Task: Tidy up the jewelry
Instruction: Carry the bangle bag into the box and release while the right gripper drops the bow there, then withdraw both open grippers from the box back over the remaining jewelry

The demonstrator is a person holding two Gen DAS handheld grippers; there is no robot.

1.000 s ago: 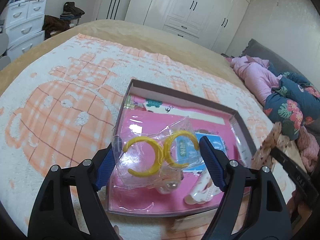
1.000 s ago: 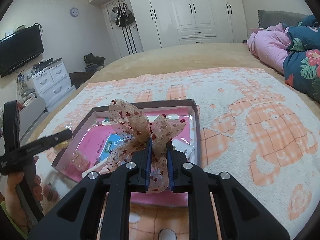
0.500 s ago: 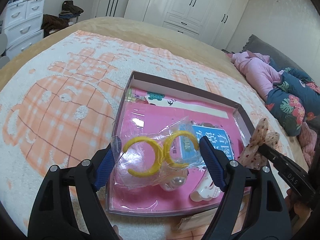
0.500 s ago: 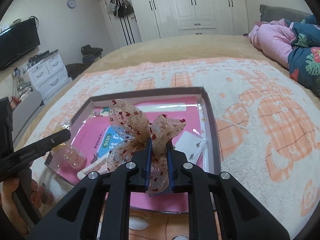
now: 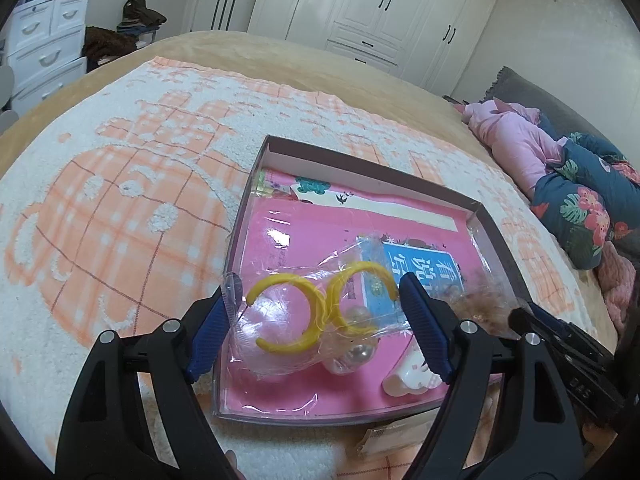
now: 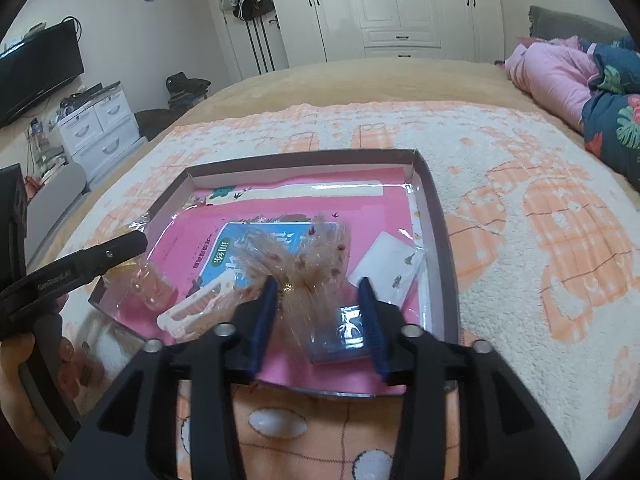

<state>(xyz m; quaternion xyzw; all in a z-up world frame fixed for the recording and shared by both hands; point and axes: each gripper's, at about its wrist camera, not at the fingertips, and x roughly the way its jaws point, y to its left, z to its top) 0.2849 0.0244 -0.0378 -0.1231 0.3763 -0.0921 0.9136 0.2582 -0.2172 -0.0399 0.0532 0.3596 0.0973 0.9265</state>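
The right hand-held gripper (image 6: pixel 320 312) has just opened, dropping the sheer bow (image 6: pixel 308 264) into the tray (image 6: pixel 436 216), while the left hand-held gripper (image 5: pixel 316 312) still clamps the bagged yellow hoops (image 5: pixel 320 308).

Left gripper (image 5: pixel 316 320) seemingly clamps bagged yellow bangles (image 5: pixel 316 308) over the box (image 5: pixel 360 164)

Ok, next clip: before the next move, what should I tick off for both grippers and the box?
1. Right gripper open: ok, jaws stand apart either side of the spotted bow.
2. Bow settled: cannot tell, it is motion-blurred.
3. Bow inside the box rim: ok.
4. Left gripper gripping the clear bag of yellow hoops: ok, the bag spans both fingers.
5. Bag over the box: ok.
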